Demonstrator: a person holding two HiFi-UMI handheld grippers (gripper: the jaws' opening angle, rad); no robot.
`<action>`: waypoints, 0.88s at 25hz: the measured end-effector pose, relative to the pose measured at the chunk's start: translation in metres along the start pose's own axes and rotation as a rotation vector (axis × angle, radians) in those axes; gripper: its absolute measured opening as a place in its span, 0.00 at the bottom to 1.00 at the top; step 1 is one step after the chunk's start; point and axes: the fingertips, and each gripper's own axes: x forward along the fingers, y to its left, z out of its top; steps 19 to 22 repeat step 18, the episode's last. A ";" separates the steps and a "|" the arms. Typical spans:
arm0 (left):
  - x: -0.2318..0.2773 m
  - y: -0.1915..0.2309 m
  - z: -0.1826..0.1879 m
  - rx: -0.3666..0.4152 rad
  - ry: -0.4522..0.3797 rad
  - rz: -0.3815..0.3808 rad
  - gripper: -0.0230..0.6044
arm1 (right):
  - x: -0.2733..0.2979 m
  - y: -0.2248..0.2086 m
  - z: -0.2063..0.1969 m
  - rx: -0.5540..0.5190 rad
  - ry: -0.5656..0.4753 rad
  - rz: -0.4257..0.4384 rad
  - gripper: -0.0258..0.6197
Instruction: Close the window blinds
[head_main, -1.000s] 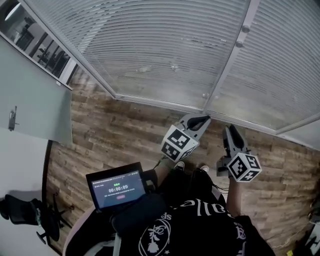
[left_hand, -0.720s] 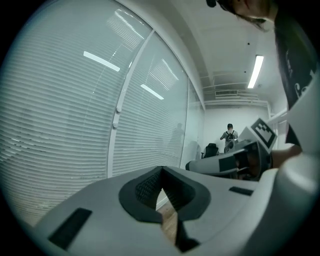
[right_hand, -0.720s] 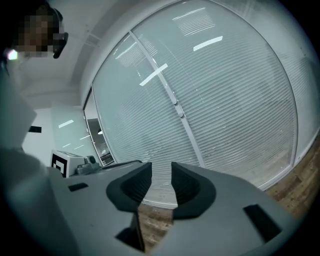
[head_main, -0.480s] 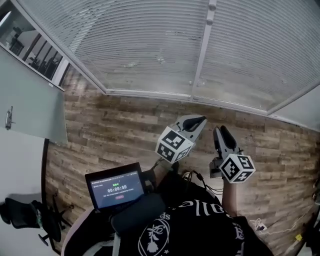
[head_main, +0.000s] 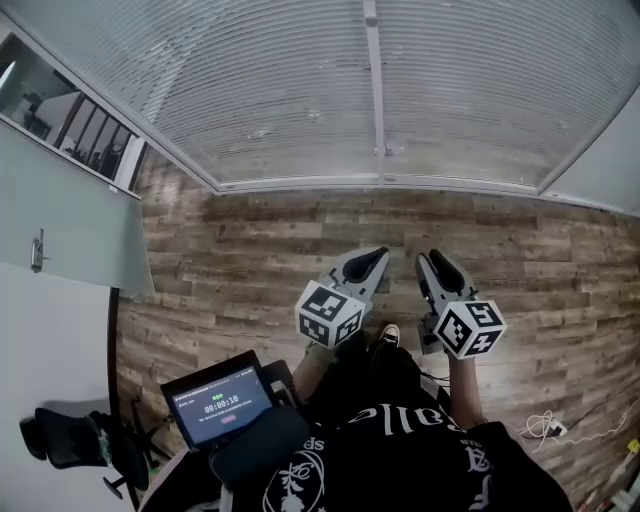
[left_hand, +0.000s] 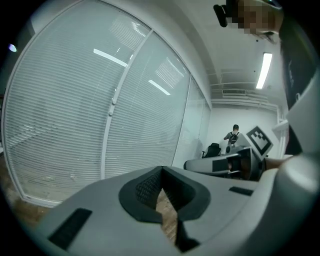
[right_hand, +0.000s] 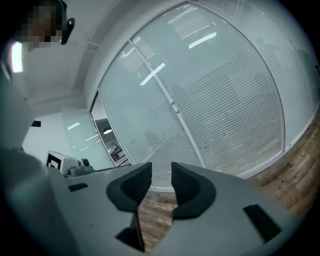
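Window blinds (head_main: 250, 90), mullion (head_main: 375, 90) now centred; left tongs (head_main: 378, 257) closed, right tongs (head_main: 425, 258) ajar, empty.

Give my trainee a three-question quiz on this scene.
1. True or false: the left claw is shut with nothing in it.
2. The floor is: A carpet, B wood planks, C tile.
3. Fill in: the right claw, pointing toward the blinds, has its jaws ____.
Key: 1 true; 2 B; 3 apart.
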 end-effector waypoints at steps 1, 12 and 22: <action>-0.004 -0.003 0.000 0.000 -0.007 0.004 0.04 | -0.004 0.003 -0.001 -0.003 -0.002 0.005 0.25; -0.092 0.006 -0.008 -0.013 -0.060 0.013 0.04 | -0.010 0.078 -0.029 -0.052 -0.008 0.007 0.25; -0.171 0.029 -0.026 -0.012 -0.061 0.014 0.04 | -0.006 0.132 -0.058 -0.036 -0.033 -0.030 0.25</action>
